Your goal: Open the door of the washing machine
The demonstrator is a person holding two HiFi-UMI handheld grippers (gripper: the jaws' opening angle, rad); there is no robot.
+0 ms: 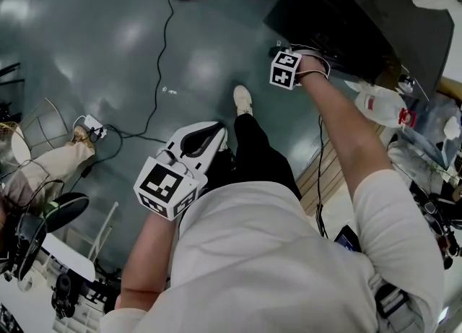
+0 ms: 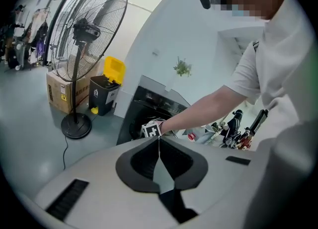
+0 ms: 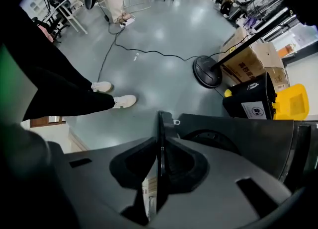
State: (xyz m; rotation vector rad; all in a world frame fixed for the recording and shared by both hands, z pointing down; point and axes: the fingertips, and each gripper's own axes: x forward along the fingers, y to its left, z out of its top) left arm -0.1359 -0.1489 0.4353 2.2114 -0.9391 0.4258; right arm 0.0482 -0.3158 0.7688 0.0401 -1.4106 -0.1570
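Door, head view: hidden under the right gripper [image 1: 296,68], which hangs at 1 o'clock against the black washing machine [image 1: 361,21]; the grip cannot be read here.
Left gripper, head view: the left gripper [image 1: 216,138] sits at 8 o'clock, well apart from the machine.
Hazards, head view: a bottle [image 1: 382,104] lies at 3 o'clock just beside the right forearm, so a wide elbow sweep could knock it. A shoe [image 1: 243,99] stands near the likely swing path.
Jaws, left gripper view: pressed together with nothing between them. The machine shows at 12 o'clock, a fan [image 2: 82,49] at 10 o'clock.
Door, right gripper view: the door [image 3: 160,123] is a thin dark edge running from 12 to 6 o'clock, pinched narrowly between the jaws. It appears to stand off the round opening [image 3: 213,141] at 2 o'clock.
Risk, right gripper view: the bite is small and on a slim edge. As the door swings on its arc, it could twist in the pads and slip free.
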